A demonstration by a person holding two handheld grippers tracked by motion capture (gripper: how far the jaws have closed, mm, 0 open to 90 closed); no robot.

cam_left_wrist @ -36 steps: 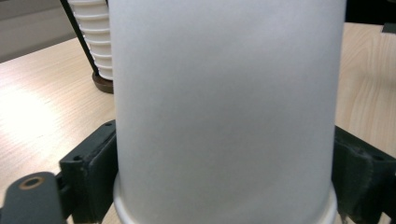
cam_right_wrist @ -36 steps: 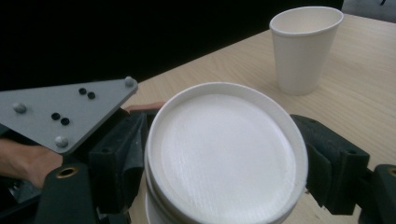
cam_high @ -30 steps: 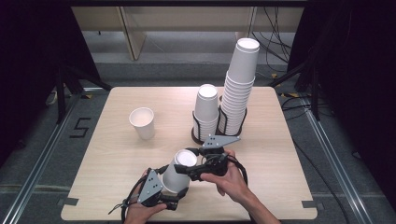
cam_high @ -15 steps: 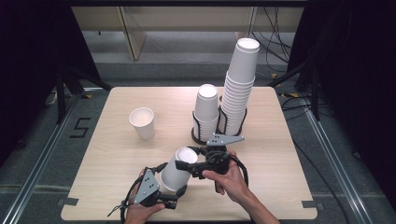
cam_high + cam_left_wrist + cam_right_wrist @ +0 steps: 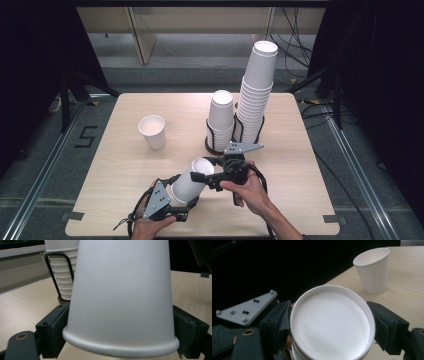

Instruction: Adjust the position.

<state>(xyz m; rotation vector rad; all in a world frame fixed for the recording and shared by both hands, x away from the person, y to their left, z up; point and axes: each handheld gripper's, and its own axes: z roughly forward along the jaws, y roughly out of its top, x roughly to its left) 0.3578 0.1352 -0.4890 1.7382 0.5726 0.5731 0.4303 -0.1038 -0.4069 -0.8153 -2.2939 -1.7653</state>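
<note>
Held inverted, paper cup [image 5: 192, 181] between left gripper [image 5: 176, 200] jaws, just closing onto rim end; right gripper [image 5: 207, 178] seemingly clamped at base, probably to separate nested cups.

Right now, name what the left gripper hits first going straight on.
The left gripper, whose jaws have just been closing on the paper cup between them, would likely push it into the right gripper first; depth unclear.
</note>
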